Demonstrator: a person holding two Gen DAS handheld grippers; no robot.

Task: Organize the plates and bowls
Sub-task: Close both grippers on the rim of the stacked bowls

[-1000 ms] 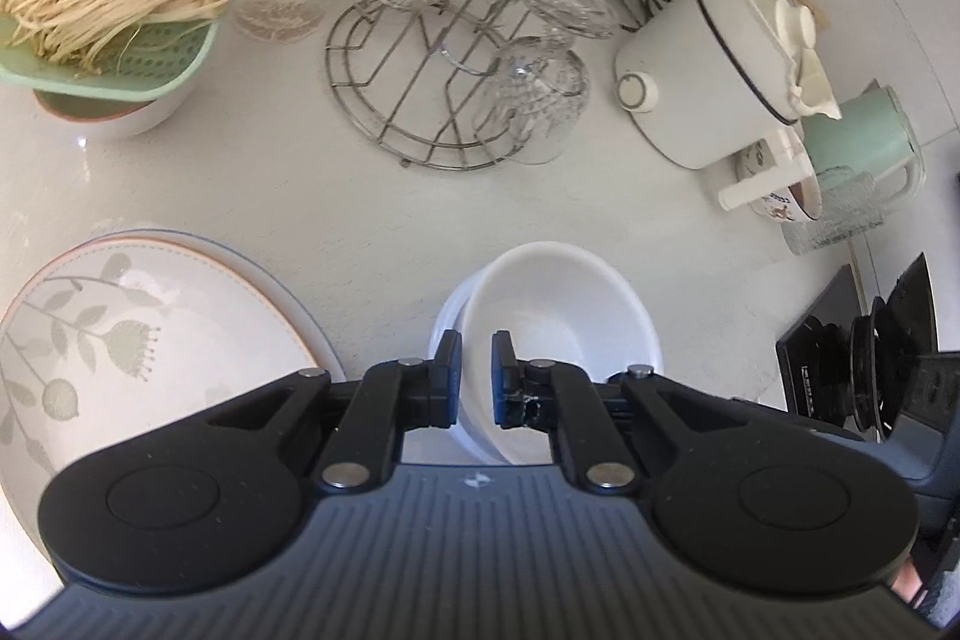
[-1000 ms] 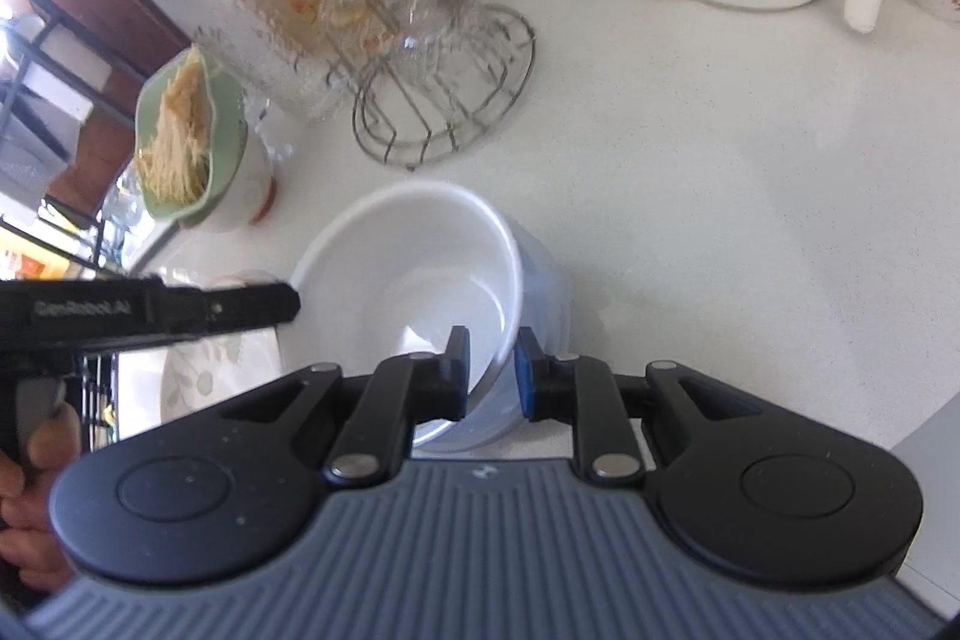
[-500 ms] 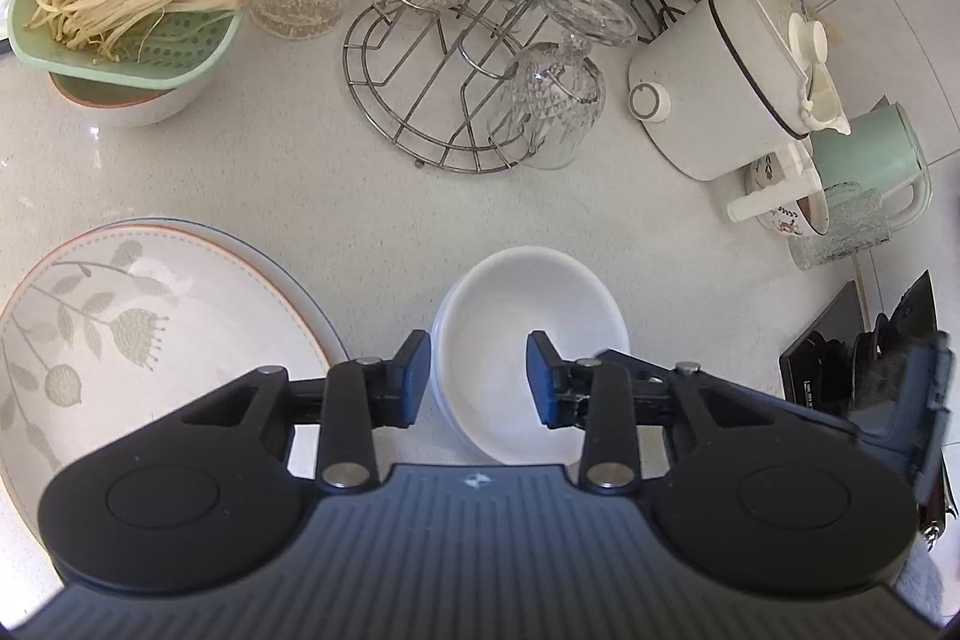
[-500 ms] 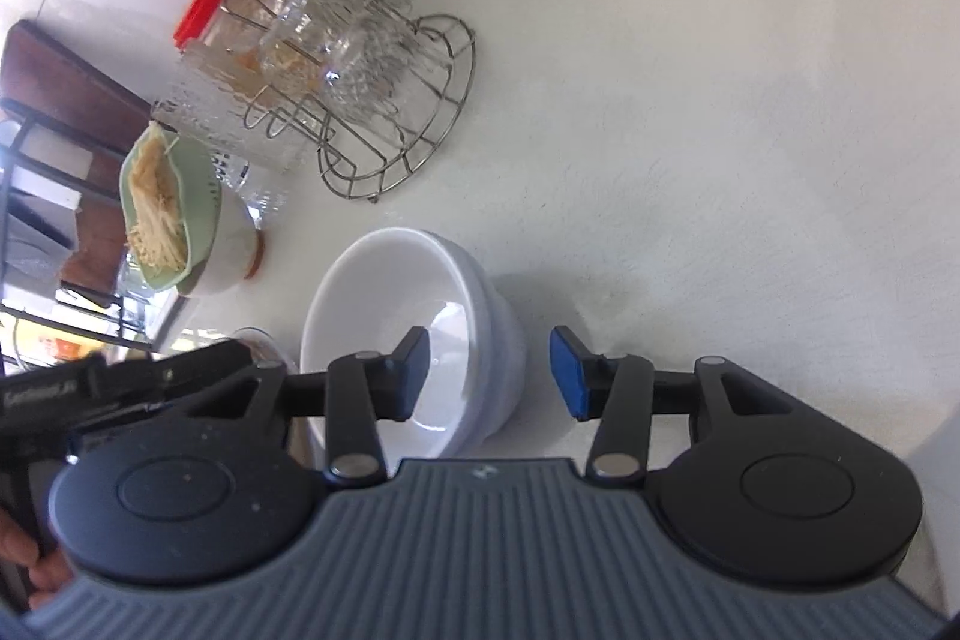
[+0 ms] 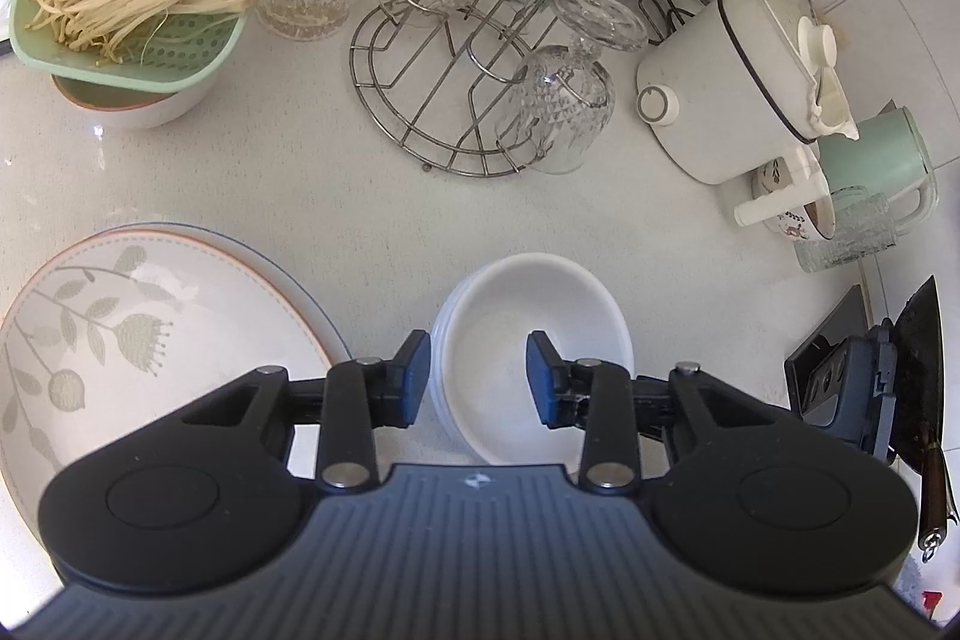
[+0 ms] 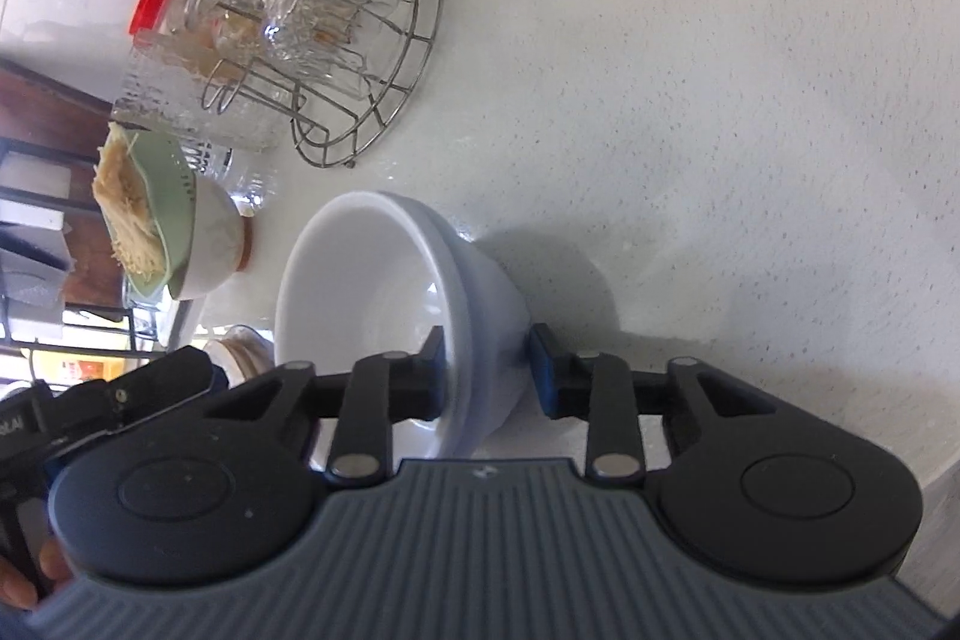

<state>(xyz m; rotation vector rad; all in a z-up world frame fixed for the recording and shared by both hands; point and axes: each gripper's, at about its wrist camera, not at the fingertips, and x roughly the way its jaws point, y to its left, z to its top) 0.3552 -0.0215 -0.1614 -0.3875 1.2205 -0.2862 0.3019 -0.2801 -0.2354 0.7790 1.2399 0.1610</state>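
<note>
Right gripper [image 6: 487, 370] jaws just been closing, straddling the rim wall of the white bowl stack [image 6: 384, 316]: one pad inside, the outer one not yet touching. Left gripper [image 5: 478, 379] partly open above the same stack, holding nothing. Stack sits on the counter [image 6: 720, 130], floral plates [image 5: 120, 340] just beside it. Glazed ceramic: stiff, slick, chippable, and nested bowls can separate, so pinch low on the wall, through both rims. Wire glass rack [image 5: 456, 100] and kettle [image 5: 726, 76] stand behind; keep the lift clear of the glasses.
</note>
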